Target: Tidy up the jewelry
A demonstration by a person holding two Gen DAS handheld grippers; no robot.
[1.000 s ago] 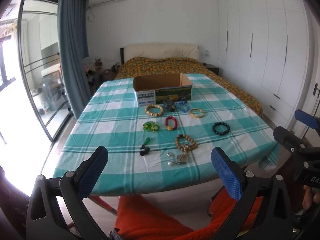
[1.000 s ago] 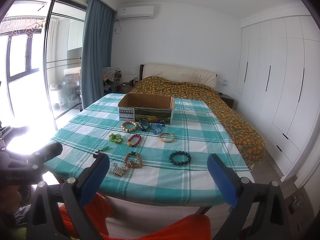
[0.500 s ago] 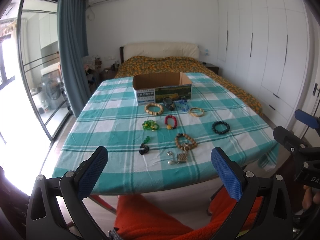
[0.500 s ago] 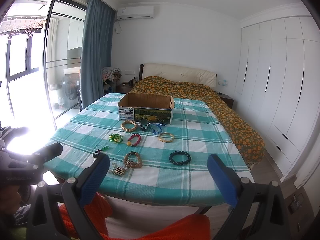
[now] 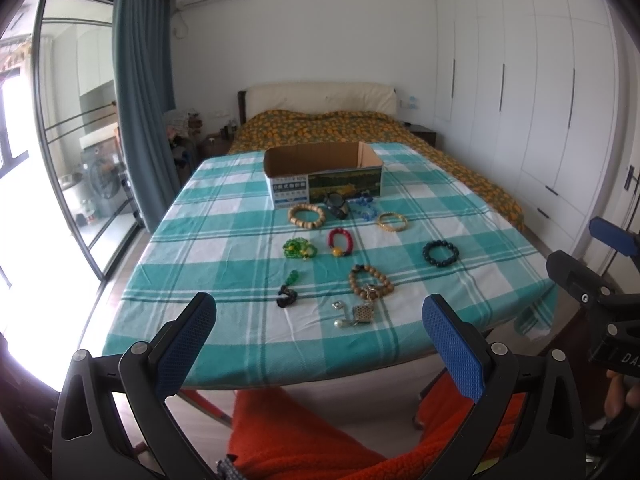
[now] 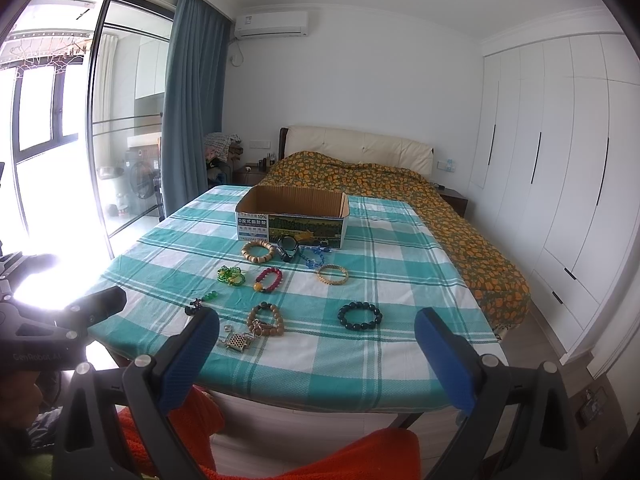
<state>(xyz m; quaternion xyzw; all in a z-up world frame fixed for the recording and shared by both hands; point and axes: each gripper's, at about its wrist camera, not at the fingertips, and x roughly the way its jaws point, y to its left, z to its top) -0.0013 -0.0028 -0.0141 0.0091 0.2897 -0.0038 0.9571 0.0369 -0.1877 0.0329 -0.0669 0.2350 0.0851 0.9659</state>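
Several pieces of jewelry lie on a green-checked tablecloth (image 5: 224,248) in front of an open cardboard box (image 5: 324,174): a wooden bead bracelet (image 5: 307,217), a red bracelet (image 5: 340,241), a green one (image 5: 299,249), a gold bangle (image 5: 392,221), a dark bead bracelet (image 5: 440,253), a brown bead bracelet (image 5: 371,280) and a small metal pendant (image 5: 358,315). My left gripper (image 5: 318,344) is open and empty, held short of the table's near edge. My right gripper (image 6: 316,356) is open and empty, also short of the near edge; the dark bracelet (image 6: 359,315) lies beyond it.
A bed with an orange-patterned cover (image 5: 360,128) stands behind the table. White wardrobes (image 5: 520,92) line the right wall. A glass door and blue curtain (image 5: 140,92) are on the left. An orange cloth (image 5: 320,436) lies below the grippers.
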